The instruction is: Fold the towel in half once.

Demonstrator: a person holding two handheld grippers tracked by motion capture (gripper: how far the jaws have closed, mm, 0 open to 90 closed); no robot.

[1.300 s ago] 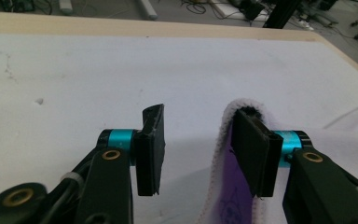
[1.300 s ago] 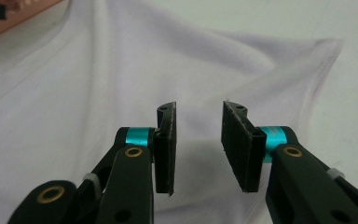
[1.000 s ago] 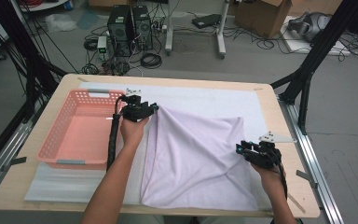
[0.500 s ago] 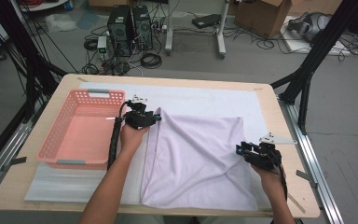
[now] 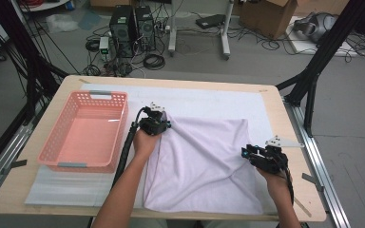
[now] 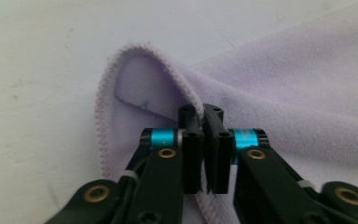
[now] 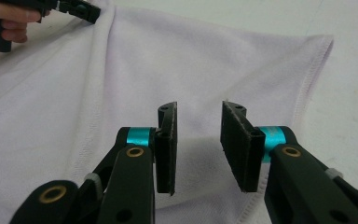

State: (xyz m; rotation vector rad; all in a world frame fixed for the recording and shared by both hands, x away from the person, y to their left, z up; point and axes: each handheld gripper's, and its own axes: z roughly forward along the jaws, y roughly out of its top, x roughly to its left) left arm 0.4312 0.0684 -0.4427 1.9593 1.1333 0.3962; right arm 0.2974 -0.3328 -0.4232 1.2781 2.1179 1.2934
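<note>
Looked like a towel fold, early on: towel [image 5: 204,166] lay mostly flat on surface [image 5: 285,204], right of basket [image 5: 83,130], no fold made yet. Left tool [image 5: 158,124] clamped narrow on towel's far-left corner, just right of basket. Right tool [image 5: 260,156] hovered w/ jaws wide, nothing held, at towel's right edge. Left tool view alone showed corner hem curled up at jaws; high view alone showed basket, empty.

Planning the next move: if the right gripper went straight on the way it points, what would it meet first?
Probably the cloth: the right gripper, jaws open, points low across it. Further on sits the left gripper, though depth is unclear.
</note>
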